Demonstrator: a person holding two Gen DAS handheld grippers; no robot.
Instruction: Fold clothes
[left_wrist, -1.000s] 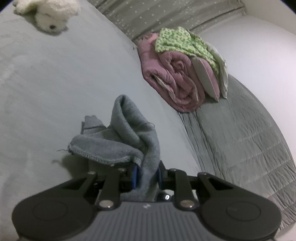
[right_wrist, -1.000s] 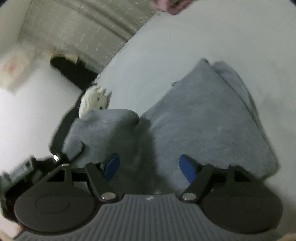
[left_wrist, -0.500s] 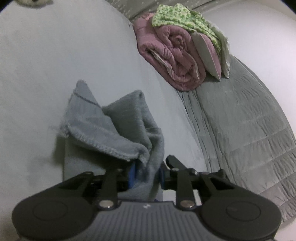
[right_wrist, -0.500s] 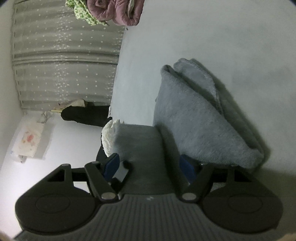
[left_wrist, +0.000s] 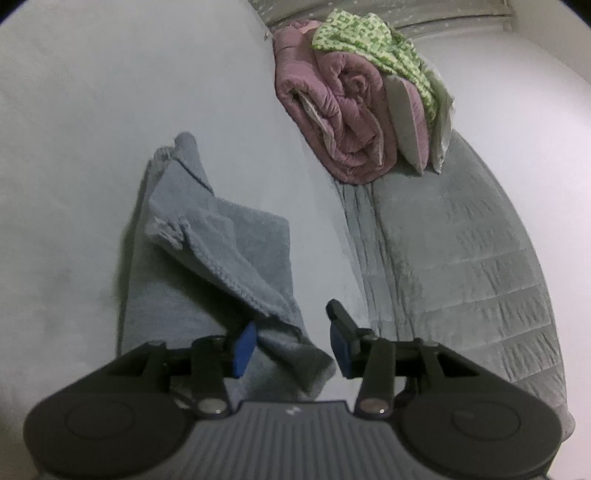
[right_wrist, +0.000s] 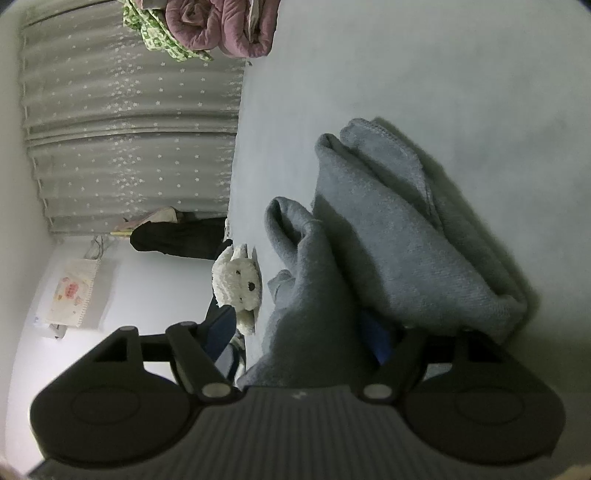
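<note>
A grey-blue fleece garment (left_wrist: 218, 258) lies partly folded on the pale bed sheet (left_wrist: 74, 147). My left gripper (left_wrist: 291, 343) is open, its blue pads apart on either side of the garment's near corner, which lies loose between them. In the right wrist view the same garment (right_wrist: 388, 236) lies in thick folds, one fold draped between the fingers of my right gripper (right_wrist: 303, 332). The right jaws stand wide apart and do not pinch the cloth.
A rolled mauve quilt with a green patterned cloth on top (left_wrist: 354, 110) lies at the far end of the bed. A grey quilted cover (left_wrist: 461, 258) runs along the right. A white plush toy (right_wrist: 240, 280) sits at the bed's edge, near a starred curtain (right_wrist: 129, 129).
My left gripper has opened and let go of the garment corner, which has dropped onto the folded pile. The right gripper has stayed open while its view swung over the garment.
</note>
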